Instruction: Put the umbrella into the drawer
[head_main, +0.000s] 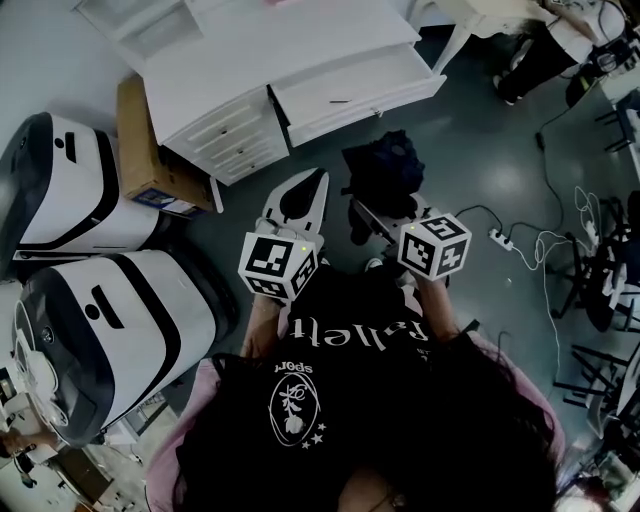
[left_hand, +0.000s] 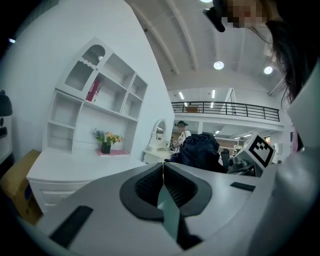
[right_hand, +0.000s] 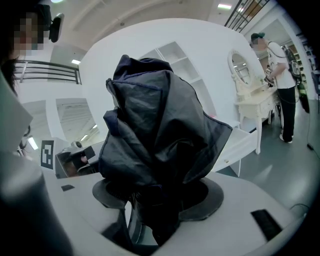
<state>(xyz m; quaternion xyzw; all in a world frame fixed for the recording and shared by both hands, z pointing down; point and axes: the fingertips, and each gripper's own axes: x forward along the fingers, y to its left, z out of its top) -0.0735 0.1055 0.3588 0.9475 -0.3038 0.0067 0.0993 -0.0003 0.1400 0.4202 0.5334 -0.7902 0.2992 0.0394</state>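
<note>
Two claws are held out in front of the person, above the grey floor (head_main: 480, 150) and short of a white surface (head_main: 270, 50) whose drawer (head_main: 360, 112) stands pulled open.

The right claw (head_main: 375, 215) holds the umbrella (head_main: 385, 175). In the right gripper view its jaws stand wide on either side of the bundle's lower part, and the right claw (right_hand: 157, 197) is nearly buried in it. The dark navy fabric of the umbrella (right_hand: 160, 125) bunches up out of the jaws in loose folds. The umbrella is in the air, near the drawer's front but clear of it and not inside. That view also shows the drawer (right_hand: 242, 145) behind the fabric, on the right.

The left claw (head_main: 305, 195) is closed and empty. In the left gripper view its dark pads meet at the tips of the left claw (left_hand: 162, 167) with nothing between them. It faces the surface (left_hand: 75, 162), which carries a shelf unit (left_hand: 100, 100) and a flower pot (left_hand: 106, 145).

A cardboard box (head_main: 145, 150) stands on the floor against the left end of the surface. Two white machines with black bands (head_main: 100, 330) sit further left. In the right gripper view, a person (right_hand: 277, 75) stands at a vanity (right_hand: 252, 97) with an oval mirror.
</note>
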